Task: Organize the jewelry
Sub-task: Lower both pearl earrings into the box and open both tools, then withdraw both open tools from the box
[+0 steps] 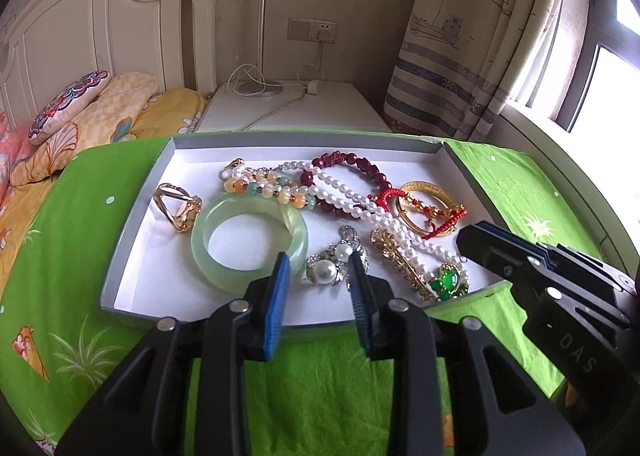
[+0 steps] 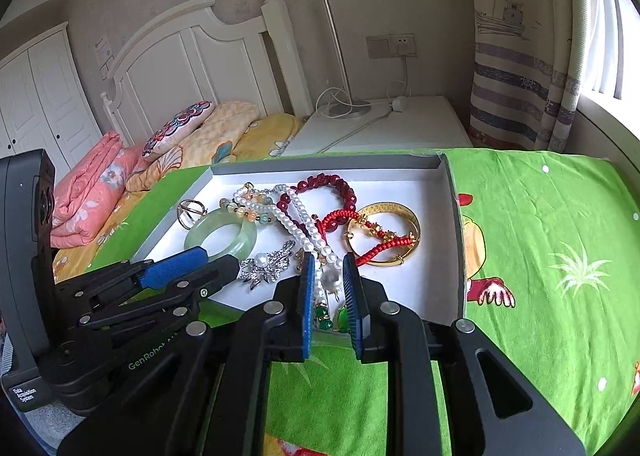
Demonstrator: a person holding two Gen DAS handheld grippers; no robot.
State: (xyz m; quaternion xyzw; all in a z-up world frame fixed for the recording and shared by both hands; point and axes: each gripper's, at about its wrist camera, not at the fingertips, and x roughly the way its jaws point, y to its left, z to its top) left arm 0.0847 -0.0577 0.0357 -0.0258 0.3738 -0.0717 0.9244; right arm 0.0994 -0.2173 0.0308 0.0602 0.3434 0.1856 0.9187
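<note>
Left wrist view: shallow grey-rimmed white-lined cardboard tray (image 1: 132, 232) sits mid-frame on a bright green printed cloth (image 1: 68, 256), long axis running left-right. Inside: pale green jade bangle (image 1: 200, 252) lying flat, lower left of tray; gold openwork ring (image 1: 178, 208) just left of it. White pearl strand (image 1: 356, 200) runs diagonally from upper left to lower right, crossing a dark red faceted bead bracelet (image 1: 360, 164). Gold bangle wound with red cord (image 1: 430, 206) at tray's right. Silver pearl brooch (image 1: 334, 266) at near edge. Left gripper (image 1: 318, 276), blue pads spread apart, frames the brooch without touching it, nothing held. Right gripper (image 1: 472, 236) enters from right; from here cannot tell its jaw state.

Right wrist view: same tray (image 2: 454, 224), its right wall fully visible. Right gripper (image 2: 326, 276) stands over the near edge, pads narrowly parted with the pearl strand (image 2: 298, 226) and a green stone pendant (image 2: 322, 314) seen between them; contact unclear. Left gripper (image 2: 208, 260) comes in from lower left, lying sideways near the brooch (image 2: 264, 266). Only this view shows the white wardrobe (image 2: 36, 96) and folded pink quilt (image 2: 88, 192) at left.
</note>
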